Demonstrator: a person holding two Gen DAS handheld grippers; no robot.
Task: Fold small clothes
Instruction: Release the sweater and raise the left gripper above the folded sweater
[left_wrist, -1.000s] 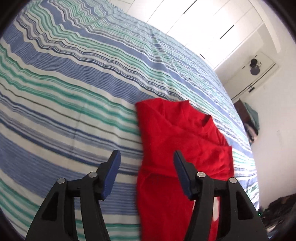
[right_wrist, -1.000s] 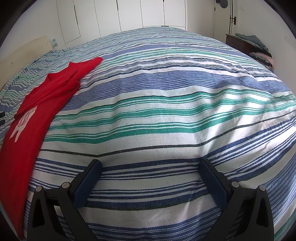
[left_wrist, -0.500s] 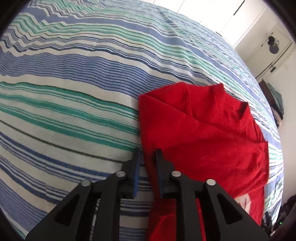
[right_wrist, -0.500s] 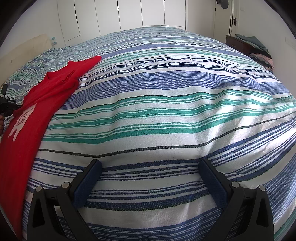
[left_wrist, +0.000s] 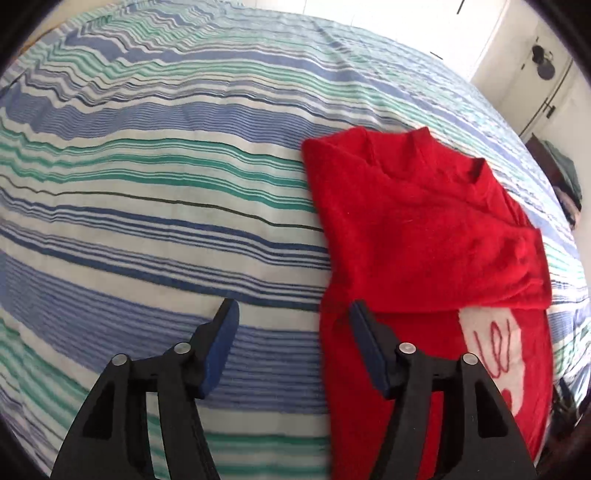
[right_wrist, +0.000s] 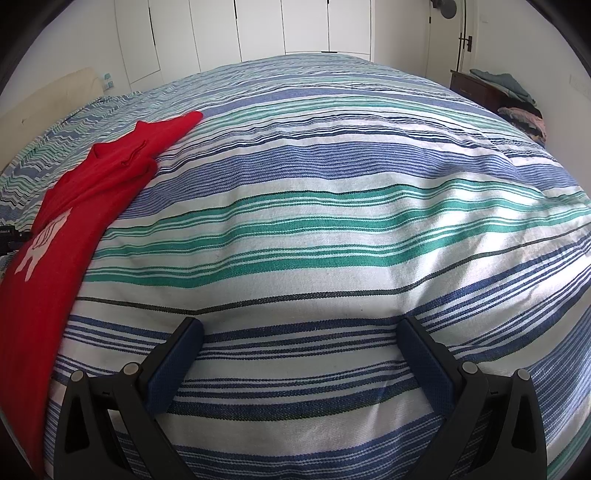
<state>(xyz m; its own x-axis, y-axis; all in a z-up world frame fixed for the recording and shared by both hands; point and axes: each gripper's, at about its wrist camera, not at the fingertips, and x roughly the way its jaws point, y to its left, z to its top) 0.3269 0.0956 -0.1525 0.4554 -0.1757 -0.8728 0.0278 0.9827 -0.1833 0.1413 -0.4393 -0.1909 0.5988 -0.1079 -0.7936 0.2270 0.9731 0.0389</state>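
Left wrist view: the left tongs (left_wrist: 291, 317) stand open and empty, straddling the left edge of the red T-shirt (left_wrist: 417, 236), which lies on the striped bedspread (left_wrist: 147, 192). 1 sleeve (left_wrist: 517, 266) is folded in over the chest, partly covering the white print (left_wrist: 491, 343); the collar (left_wrist: 443, 162) points away from the camera. By my reading, the side folds are the step in hand and this side looks done.

Right wrist view: the right tongs (right_wrist: 301, 345) are spread wide and empty, low over bare bedspread (right_wrist: 332, 221), well apart from the T-shirt (right_wrist: 74, 221) lying along the left of the picture, its print (right_wrist: 40, 240) showing.

The next move likely calls for both tongs to pinch the hem corners, which are out of frame here, and carry them toward the collar, keeping the folded sleeve from sliding open.
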